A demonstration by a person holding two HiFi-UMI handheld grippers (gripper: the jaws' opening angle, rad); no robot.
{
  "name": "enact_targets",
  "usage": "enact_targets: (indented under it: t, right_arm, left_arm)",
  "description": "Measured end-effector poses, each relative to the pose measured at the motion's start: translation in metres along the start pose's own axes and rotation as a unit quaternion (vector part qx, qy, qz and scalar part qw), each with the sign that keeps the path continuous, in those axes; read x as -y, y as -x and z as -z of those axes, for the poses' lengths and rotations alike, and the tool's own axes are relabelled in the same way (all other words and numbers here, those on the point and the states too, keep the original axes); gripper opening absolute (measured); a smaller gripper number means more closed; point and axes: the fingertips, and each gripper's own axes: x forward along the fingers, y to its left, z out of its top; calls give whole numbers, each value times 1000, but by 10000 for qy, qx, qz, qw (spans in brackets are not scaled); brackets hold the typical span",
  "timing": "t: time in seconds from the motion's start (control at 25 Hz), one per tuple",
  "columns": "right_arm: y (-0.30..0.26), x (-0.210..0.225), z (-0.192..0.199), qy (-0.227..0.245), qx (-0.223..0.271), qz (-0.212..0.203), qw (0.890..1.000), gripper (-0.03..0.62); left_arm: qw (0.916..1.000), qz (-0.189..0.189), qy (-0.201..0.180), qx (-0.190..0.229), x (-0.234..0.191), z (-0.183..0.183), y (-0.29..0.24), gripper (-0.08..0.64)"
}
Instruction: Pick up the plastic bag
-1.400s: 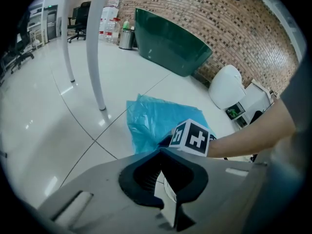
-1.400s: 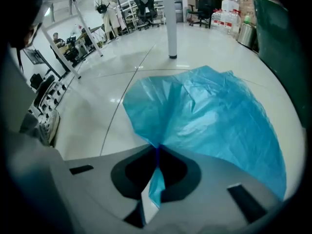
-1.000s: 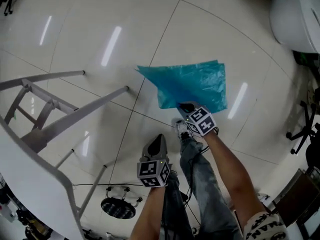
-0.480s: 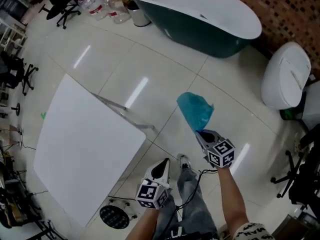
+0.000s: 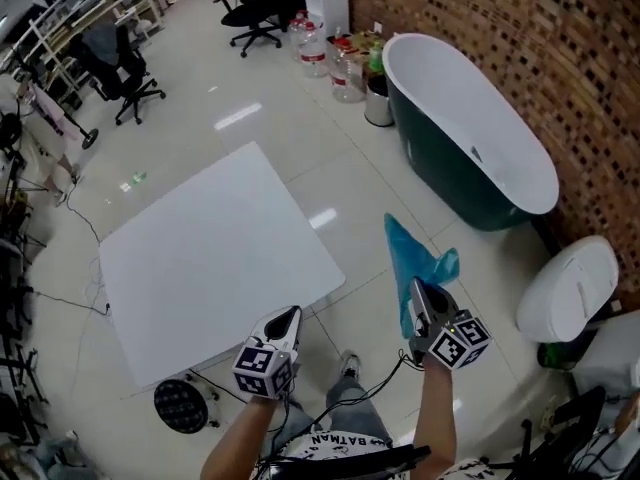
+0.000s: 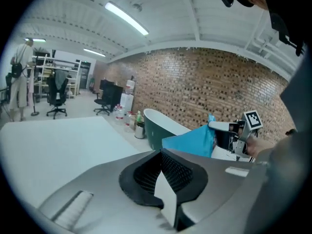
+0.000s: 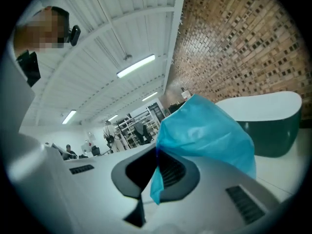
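The blue plastic bag (image 5: 413, 261) is off the floor, bunched and crumpled, with my right gripper (image 5: 416, 290) shut on its lower edge. In the right gripper view the bag (image 7: 209, 135) billows out above the closed jaws, and a corner of it hangs down between them at the right gripper (image 7: 157, 167). My left gripper (image 5: 292, 314) is held at the left, apart from the bag, shut and empty. Past the left gripper (image 6: 165, 189) its own view shows the bag (image 6: 191, 143) in the air to the right.
A white tabletop (image 5: 200, 258) lies to the left below the left gripper. A dark green bathtub (image 5: 480, 138) stands against the brick wall, a white toilet (image 5: 565, 293) to its right. Bottles (image 5: 322, 56) and office chairs (image 5: 250, 13) stand at the back.
The right gripper has lifted the bag from flat on the floor up into the air, where it is now bunched. The head view has swung up over the room. The left gripper stays shut.
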Motion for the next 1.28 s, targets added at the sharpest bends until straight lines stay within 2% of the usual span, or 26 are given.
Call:
enact_targets:
  t: [0.16,0.28,0.4,0.52,0.64,0.72,0.84,1.0,1.28]
  right_arm:
    - [-29,-61,-67,132,338,-674,9971,0]
    - [-68,-107,-97,345,392,-1156,9919,0]
    - [-100,-154,-106,635,419,-1317,9884,0]
    - [-106,-197,-110,1067,492,-1248,9852,0]
    - [-120,-247,-107,1415,557,-1477,9773,0]
    - [-127,-272,-107,1541,628,-1542,9739,0]
    - [-134,-296,-104,1628,768,-1499,9722,0]
    - [-146,-325,-90,1698,707,-1550,9707,0]
    - [-148,-348,-100,1986,776,-1582,9641,0]
  left_arm:
    - [9966,-634,184,483,-44,-39,53,0]
    - [9876,-1247,411,857,-85,-64,100,0]
    - [9739,-1835,593,1194,-130,-78,156,0]
    - [9627,-2174,795,1397,-164,-76,207,0]
    - [9503,-2546,943,1522,-196,-67,256,0]
    - [9461,-2681,952,1547,-211,-63,279,0]
    - [9440,-2779,919,1524,-229,-57,299,1]
    - [9410,-2840,984,1553,-250,-49,322,1]
    - [9440,-2738,1014,1533,-258,-46,325,0]
